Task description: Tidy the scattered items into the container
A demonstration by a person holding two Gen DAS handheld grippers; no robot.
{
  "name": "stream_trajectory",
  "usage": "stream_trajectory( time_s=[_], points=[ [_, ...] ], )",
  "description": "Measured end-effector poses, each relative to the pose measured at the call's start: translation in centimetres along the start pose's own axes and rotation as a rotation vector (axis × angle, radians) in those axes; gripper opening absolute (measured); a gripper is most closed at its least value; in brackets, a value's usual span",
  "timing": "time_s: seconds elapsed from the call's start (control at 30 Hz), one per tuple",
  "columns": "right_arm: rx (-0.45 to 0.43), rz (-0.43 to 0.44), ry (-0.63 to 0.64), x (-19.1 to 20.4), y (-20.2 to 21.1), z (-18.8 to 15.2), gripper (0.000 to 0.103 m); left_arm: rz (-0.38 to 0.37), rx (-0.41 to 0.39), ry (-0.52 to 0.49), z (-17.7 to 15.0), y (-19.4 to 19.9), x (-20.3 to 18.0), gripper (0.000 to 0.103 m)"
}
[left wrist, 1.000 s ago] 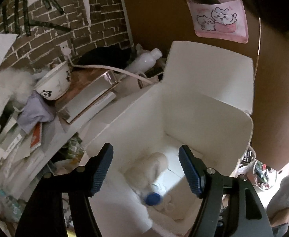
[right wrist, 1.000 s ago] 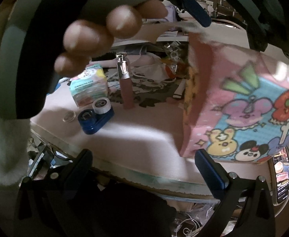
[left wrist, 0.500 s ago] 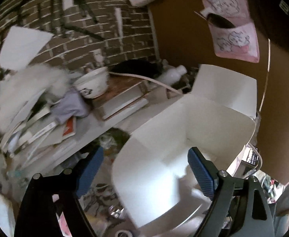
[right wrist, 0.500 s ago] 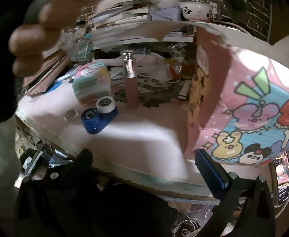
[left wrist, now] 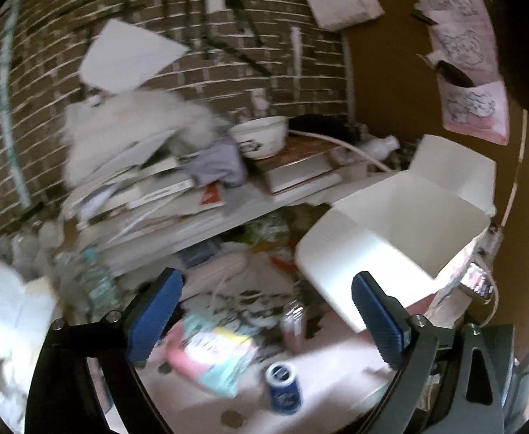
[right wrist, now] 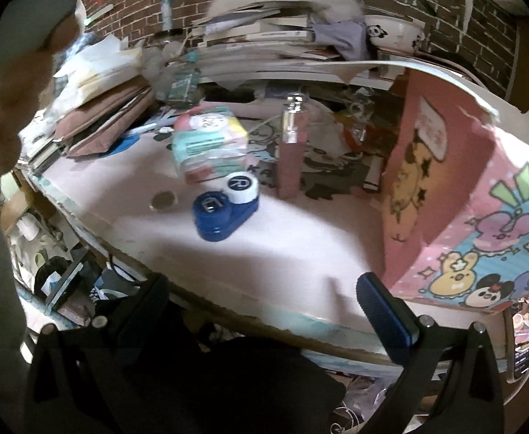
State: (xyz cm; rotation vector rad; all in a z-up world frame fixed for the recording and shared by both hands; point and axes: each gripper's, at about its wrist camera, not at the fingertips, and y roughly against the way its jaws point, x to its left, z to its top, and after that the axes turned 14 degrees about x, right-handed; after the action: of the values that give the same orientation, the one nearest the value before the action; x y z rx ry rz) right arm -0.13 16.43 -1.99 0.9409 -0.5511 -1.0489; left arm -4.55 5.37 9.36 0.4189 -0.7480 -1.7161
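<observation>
1. Since a second ago the left tongs (left wrist: 264,314) are swinging away from the interior of the white-lined cardboard box with pink cartoon-print sides (left wrist: 401,228), where a pale bottle with a blue cap was lying between the pads; now they are hanging over the desk's loose items.
2. Left tongs have just been opening; their blue pads are standing wide apart with nothing between them. Released, empty.
3. Right tongs (right wrist: 268,311) are likewise spread and empty, sitting low at the near edge of the pink desk (right wrist: 300,246), having drifted only a little.
4. The box is standing open at the right end of the desk; its contents are not showing from either view now.
5. Still lying out on the desk: a pastel pink-and-teal printed packet (left wrist: 215,356), a slim pink bottle with a silver cap (left wrist: 293,329) standing upright just beside it, a blue contact-lens case with one white lid (left wrist: 282,387) nearer the edge, and a small round coin-like disc (left wrist: 232,418).
6. Judgement: one drop-off looks finished and the next pick is starting. The packet is sitting nearest between the left pads, so it seems the likely target.
7. Left view is blurring with motion; fine detail is uncertain.
</observation>
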Motion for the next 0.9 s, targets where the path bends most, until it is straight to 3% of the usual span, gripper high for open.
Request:
stream_trajectory(
  time_s=[0.43,0.7,0.9],
  points=[
    [-0.058,0.042,0.001,2.2,-1.4,0.4,0.103,0.203,0.029,0.246,-7.5,1.0,6.4,0.095],
    [-0.088,0.056,-0.071,2.4,-3.1,2.3,0.103,0.201,0.047,0.344,-10.9,0.7,8.8,0.095],
    [-0.127,-0.016,-0.085,2.8,-3.9,3.1,0.103,0.186,0.046,0.373,-12.0,0.5,9.9,0.095]
  ],
)
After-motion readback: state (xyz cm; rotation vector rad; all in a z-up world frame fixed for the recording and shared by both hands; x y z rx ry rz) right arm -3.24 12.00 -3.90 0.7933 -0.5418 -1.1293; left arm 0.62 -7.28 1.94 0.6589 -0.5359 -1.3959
